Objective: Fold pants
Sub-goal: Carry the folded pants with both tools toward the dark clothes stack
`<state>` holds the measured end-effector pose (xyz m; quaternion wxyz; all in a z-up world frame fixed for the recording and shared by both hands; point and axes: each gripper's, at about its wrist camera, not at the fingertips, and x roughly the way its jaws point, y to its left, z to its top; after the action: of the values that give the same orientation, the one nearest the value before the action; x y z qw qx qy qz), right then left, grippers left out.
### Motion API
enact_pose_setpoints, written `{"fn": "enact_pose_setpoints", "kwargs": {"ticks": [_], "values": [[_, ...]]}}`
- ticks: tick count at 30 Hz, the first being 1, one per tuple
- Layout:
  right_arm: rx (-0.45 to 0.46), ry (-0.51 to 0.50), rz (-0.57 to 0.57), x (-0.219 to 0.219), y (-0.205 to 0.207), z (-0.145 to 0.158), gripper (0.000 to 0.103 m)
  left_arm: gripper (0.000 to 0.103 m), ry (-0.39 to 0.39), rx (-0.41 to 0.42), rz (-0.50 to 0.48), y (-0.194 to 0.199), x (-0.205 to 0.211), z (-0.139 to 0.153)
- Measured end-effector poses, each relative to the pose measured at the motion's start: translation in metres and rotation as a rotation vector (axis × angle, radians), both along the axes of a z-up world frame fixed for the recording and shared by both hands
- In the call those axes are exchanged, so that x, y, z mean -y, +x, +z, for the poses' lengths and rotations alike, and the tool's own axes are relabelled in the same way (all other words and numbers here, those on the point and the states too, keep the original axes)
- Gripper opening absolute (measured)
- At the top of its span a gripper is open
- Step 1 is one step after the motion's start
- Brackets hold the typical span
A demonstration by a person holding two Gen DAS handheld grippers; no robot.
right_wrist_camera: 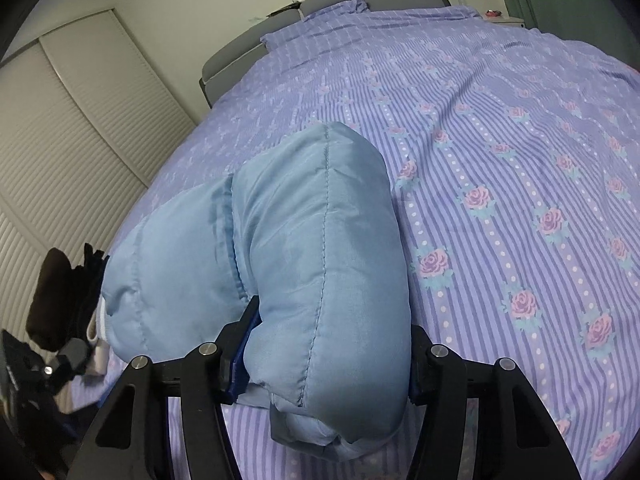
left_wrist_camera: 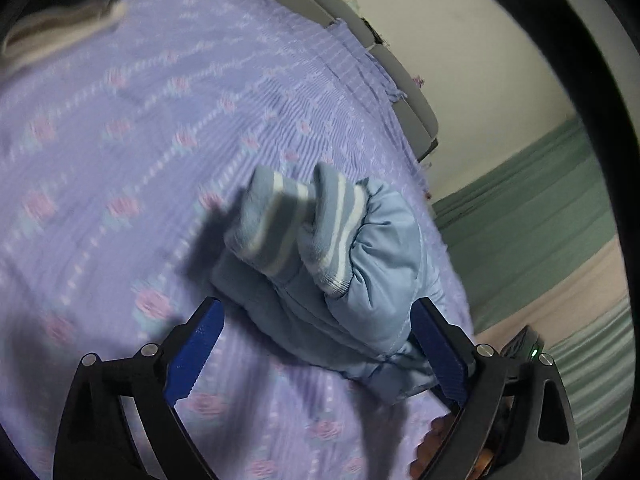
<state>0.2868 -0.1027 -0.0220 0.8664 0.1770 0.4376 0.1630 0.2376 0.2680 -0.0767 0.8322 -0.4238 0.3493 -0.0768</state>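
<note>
The light blue padded pants (right_wrist_camera: 296, 264) lie bunched and folded on the purple flowered bedspread (right_wrist_camera: 500, 160). In the left wrist view the pants (left_wrist_camera: 360, 280) show two striped knit cuffs (left_wrist_camera: 304, 228) sticking up. My left gripper (left_wrist_camera: 316, 332) is open, its blue pads on either side of the bundle, not pinching it. My right gripper (right_wrist_camera: 326, 332) is shut on a thick fold of the pants, which bulges between the jaws. The other gripper (right_wrist_camera: 40, 364) shows at the lower left of the right wrist view.
A grey headboard (right_wrist_camera: 320, 4) and a pillow (right_wrist_camera: 320, 28) stand at the far end of the bed. A louvred wardrobe (right_wrist_camera: 60, 140) runs along the left. Dark clothing (right_wrist_camera: 60, 296) lies at the bed's left edge. Green curtains (left_wrist_camera: 540, 216) hang at the right.
</note>
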Motion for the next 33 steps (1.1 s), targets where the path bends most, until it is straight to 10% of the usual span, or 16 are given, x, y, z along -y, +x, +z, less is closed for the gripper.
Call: {"fn": "enact_pose_setpoints", "kwargs": {"ticks": [22, 29, 33], "values": [[-0.003, 0.053, -0.019, 0.006, 0.002, -0.019, 0.061, 0.103, -0.174, 0.010, 0.103, 0.046, 0.008, -0.046], [-0.022, 0.082, -0.032, 0.011, 0.012, -0.025, 0.064, 0.103, -0.108, 0.021, 0.108, 0.074, 0.012, -0.048], [-0.031, 0.106, -0.036, 0.012, 0.013, -0.025, 0.064, 0.082, -0.095, 0.008, 0.104, 0.079, 0.011, -0.045]]}}
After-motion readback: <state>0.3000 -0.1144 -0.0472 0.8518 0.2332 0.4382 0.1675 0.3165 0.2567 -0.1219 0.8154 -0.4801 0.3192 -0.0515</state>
